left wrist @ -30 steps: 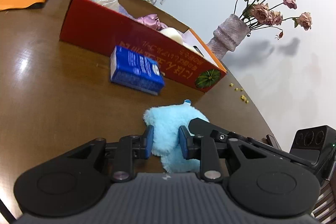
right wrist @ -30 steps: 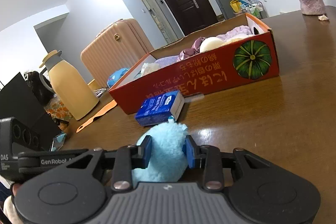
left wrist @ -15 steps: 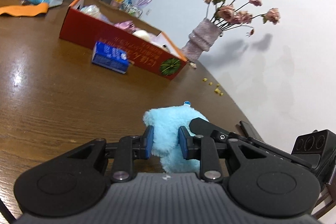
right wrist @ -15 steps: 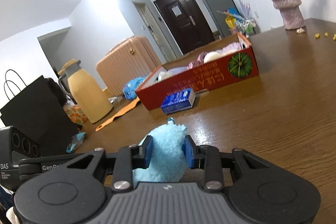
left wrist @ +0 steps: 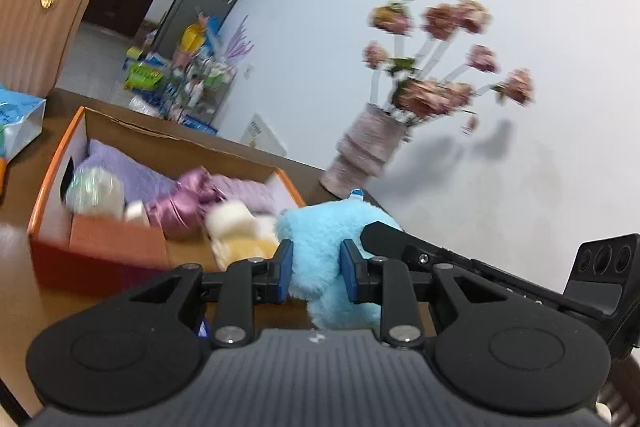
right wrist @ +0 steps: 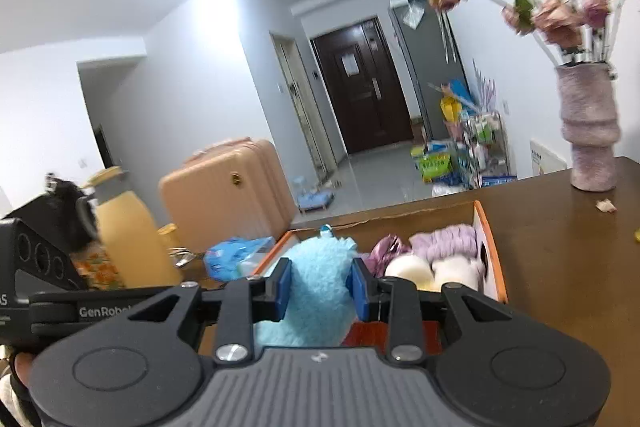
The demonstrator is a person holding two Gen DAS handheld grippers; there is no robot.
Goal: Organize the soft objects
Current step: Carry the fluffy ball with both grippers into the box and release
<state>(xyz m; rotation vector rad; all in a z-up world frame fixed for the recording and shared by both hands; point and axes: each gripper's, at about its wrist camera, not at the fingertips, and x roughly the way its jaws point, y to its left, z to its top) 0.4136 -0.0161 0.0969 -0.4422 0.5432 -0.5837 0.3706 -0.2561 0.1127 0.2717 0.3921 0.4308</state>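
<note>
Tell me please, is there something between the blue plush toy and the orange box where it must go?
Nothing visible blocks it. Both hand-held grippers, left and right, hold the blue plush toy near the orange box, whose top is open.

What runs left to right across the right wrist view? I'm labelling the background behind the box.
Yellow jug → pink suitcase → dark door → cluttered rack → vase of flowers.
</note>
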